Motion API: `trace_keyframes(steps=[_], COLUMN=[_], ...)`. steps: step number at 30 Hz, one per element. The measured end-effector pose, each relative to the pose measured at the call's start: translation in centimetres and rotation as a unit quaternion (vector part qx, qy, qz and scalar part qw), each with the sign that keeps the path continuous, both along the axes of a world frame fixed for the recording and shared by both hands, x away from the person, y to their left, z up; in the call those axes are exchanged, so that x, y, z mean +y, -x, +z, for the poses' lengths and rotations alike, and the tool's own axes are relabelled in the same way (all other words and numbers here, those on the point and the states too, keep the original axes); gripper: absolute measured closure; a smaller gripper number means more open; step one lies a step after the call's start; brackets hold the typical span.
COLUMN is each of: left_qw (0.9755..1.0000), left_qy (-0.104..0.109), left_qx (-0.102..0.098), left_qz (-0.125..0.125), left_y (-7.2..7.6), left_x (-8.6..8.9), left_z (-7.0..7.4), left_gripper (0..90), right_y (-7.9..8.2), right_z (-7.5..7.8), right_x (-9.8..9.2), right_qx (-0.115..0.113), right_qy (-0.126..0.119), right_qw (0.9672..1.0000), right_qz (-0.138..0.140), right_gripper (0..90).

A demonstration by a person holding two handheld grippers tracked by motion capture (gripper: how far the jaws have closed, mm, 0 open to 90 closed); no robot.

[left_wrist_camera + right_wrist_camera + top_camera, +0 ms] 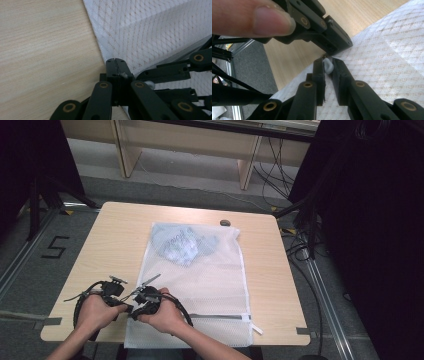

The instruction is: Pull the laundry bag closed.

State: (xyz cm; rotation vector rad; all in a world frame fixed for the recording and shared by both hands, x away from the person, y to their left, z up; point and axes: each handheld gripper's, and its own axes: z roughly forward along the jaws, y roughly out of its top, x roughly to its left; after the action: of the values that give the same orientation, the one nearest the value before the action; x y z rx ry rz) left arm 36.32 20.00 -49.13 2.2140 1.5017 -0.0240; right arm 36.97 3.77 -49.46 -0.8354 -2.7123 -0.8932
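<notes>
Mesh laundry bag [200, 280] flat on tabletop [110, 245]. My left gripper [115, 60] jaws together, pinning bag's near-left corner; my right gripper [327, 65] jaws clamped on white zipper pull [328, 66], ready for zipping.

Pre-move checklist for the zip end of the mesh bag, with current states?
1. Left gripper shut on the mesh bag edge: ok, jaws meet at the bag's left edge.
2. Right gripper on the zipper pull: ok, a small white tab sits between its jaws, pads against it.
3. Grippers clear of each other: not ok, the left jaw tip nearly touches the right one.
4. Clothes well inside the bag: ok, bundled at the far end.
5. Bag flat on the table: ok, though its near edge overhangs.
6. Zipper closed: cannot tell.
</notes>
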Motion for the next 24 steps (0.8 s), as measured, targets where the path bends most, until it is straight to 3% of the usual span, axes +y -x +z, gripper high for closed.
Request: trace_keyframes(steps=[2,3,7,8,10,11,12,13,14,17,18,19,24], left_qw=[1.0000,0.9998,0.9999,0.9997,0.9997,0.9998,0.9997,0.9998,0.9998,0.9997,0.9996,0.9995,0.9996], left_qy=[0.000,0.008,0.005,0.012,0.010,-0.009,0.000,0.000,-0.005,-0.006,-0.010,-0.006,-0.006], left_qx=[0.000,-0.006,-0.004,-0.006,-0.009,-0.016,-0.023,-0.017,-0.017,-0.023,-0.020,-0.029,-0.028], left_qz=[0.000,0.015,0.009,0.020,0.018,-0.012,0.010,0.014,0.001,-0.007,-0.015,-0.007,0.002], left_y=[0.0,0.1,0.2,0.3,0.3,0.2,0.4,0.5,0.4,0.4,0.4,0.4,0.5], left_x=[0.0,-0.2,-0.2,-0.4,-0.5,-0.3,-0.7,-0.8,-0.7,-0.5,-0.4,-0.6,-0.8], left_z=[0.0,-0.1,-0.1,-0.1,-0.1,0.0,-0.1,-0.1,0.0,-0.1,0.0,-0.1,-0.1], left_gripper=[89.8,89.8,89.8,89.8,89.8,89.8,89.8,89.8,89.9,89.9,89.9,89.9,90.0], right_y=[0.0,0.0,0.1,0.1,0.1,0.1,0.1,0.0,0.2,0.2,0.2,0.2,0.1], right_z=[-0.1,-0.1,-0.1,-0.1,-0.2,-0.3,-0.3,-0.4,-0.3,-0.3,-0.2,-0.2,-0.2], right_x=[0.1,0.1,0.2,0.1,0.0,-0.1,-0.2,-0.3,-0.3,-0.4,-0.5,-0.6,-0.8], right_qx=[0.000,0.003,0.006,0.005,0.004,0.022,0.022,0.016,0.015,0.025,0.012,0.014,0.013], right_qy=[-0.003,-0.003,0.001,0.003,0.005,0.003,0.003,0.001,0.006,0.007,0.009,0.007,0.013], right_qw=[1.0000,1.0000,1.0000,1.0000,1.0000,0.9997,0.9997,0.9998,0.9998,0.9996,0.9997,0.9997,0.9995], right_qz=[0.000,-0.002,-0.002,-0.003,-0.002,-0.007,-0.010,-0.006,-0.014,-0.015,-0.019,-0.020,-0.025], right_gripper=[82.3,82.8,86.6,86.6,86.7,86.8,86.8,86.8,86.9,86.9,87.0,87.0,87.1])
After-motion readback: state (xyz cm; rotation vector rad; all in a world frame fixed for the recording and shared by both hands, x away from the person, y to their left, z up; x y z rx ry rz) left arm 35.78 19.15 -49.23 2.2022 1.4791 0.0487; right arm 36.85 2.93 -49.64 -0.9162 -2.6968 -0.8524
